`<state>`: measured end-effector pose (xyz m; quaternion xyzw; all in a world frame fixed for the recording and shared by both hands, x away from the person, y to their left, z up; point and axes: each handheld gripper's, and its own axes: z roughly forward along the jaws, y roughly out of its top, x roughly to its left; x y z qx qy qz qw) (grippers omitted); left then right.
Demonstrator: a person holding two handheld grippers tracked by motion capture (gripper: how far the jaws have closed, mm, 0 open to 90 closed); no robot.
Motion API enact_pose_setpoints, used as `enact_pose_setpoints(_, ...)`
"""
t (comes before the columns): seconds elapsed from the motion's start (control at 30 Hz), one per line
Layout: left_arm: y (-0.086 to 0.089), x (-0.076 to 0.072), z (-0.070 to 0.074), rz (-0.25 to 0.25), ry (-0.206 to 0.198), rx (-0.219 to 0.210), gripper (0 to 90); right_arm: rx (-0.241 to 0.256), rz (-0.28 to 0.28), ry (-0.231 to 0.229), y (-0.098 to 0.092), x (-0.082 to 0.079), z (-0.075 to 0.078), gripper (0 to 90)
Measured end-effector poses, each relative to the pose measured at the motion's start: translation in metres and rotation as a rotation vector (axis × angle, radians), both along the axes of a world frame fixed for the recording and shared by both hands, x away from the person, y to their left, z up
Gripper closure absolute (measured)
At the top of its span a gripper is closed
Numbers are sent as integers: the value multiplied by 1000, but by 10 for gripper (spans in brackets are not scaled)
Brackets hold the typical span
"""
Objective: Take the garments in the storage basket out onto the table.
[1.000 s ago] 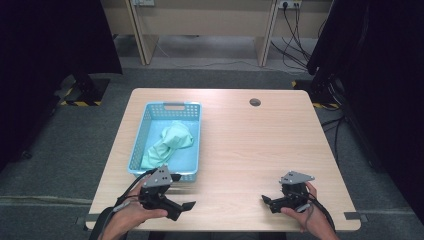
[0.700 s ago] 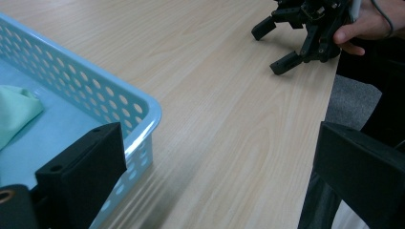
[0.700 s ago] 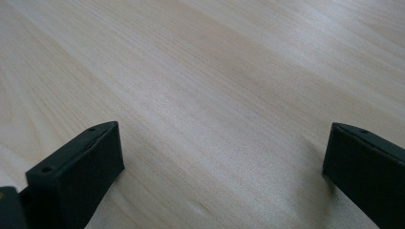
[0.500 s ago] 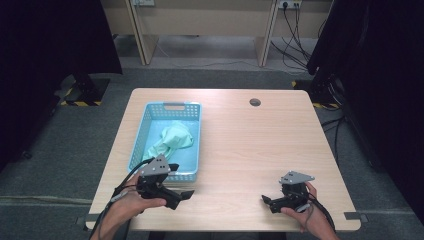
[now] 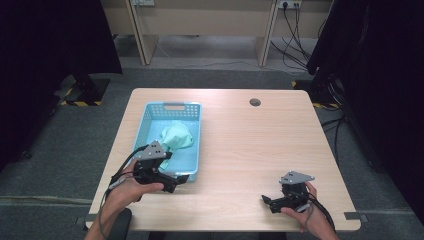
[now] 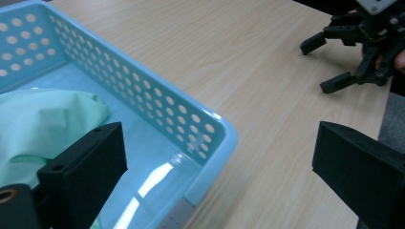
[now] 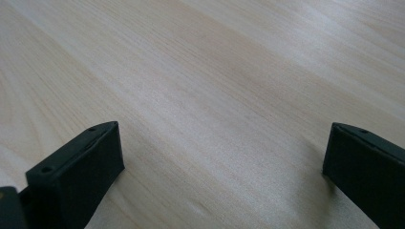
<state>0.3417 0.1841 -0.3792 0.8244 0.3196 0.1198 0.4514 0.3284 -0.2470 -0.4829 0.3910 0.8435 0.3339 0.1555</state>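
Note:
A light blue perforated basket [image 5: 192, 142] stands on the left half of the wooden table [image 5: 250, 150], with a crumpled pale green cloth [image 5: 176, 136] lying inside. My left gripper [image 5: 176, 182] hovers open at the basket's near right corner. In the left gripper view its jaws straddle that corner of the basket [image 6: 210, 129], one over the inside next to the cloth [image 6: 43, 124], the other over bare wood. My right gripper [image 5: 270, 204] rests open near the table's front right, jaws pointing left, and shows again as the right gripper [image 6: 321, 67]. Its own gripper [image 7: 222, 157] spans only bare wood.
A dark round cable hole [image 5: 255, 102] sits in the tabletop near the far edge. Bare wood lies between the basket and the right gripper. Beyond the table are desk legs, cables and dark curtains on both sides.
My left gripper has moved away from the front edge, forward and slightly left, up to the basket's near right corner. The right gripper has stayed put.

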Motion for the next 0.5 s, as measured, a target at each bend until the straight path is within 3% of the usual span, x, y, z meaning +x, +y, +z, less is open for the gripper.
enact_pose_setpoints(0.5,8,25,4,80,6,32,41,0,0,0,0,0,0,2)
